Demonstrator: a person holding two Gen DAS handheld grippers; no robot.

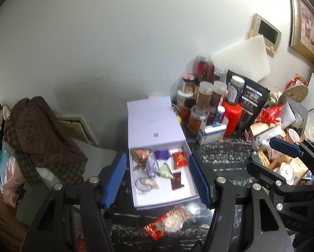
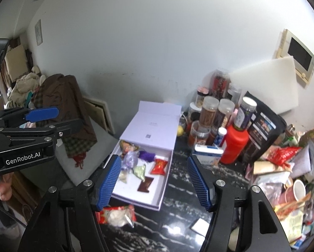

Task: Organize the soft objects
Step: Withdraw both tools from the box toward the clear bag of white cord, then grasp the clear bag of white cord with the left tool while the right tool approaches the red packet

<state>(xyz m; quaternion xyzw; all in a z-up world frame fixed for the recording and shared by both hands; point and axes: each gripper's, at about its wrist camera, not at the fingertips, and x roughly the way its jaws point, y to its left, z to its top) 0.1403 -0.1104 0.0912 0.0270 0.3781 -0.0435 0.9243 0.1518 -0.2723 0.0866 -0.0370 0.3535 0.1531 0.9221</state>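
mostly done: white box [image 1: 163,197] on the dark table [image 1: 224,157] already holding several small packets, among them a red packet [image 1: 180,158] and a brown packet [image 1: 176,181]. left to go: red-and-white bag [image 1: 167,222] lying on the table just in front of the box. left gripper [image 1: 157,178] and right gripper [image 2: 154,180] both open, empty, above the box.

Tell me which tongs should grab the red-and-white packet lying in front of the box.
Probably the left tongs: open, empty, and the packet lies just below them, nearly centred. In the right view it sits off to the side, behind a finger.
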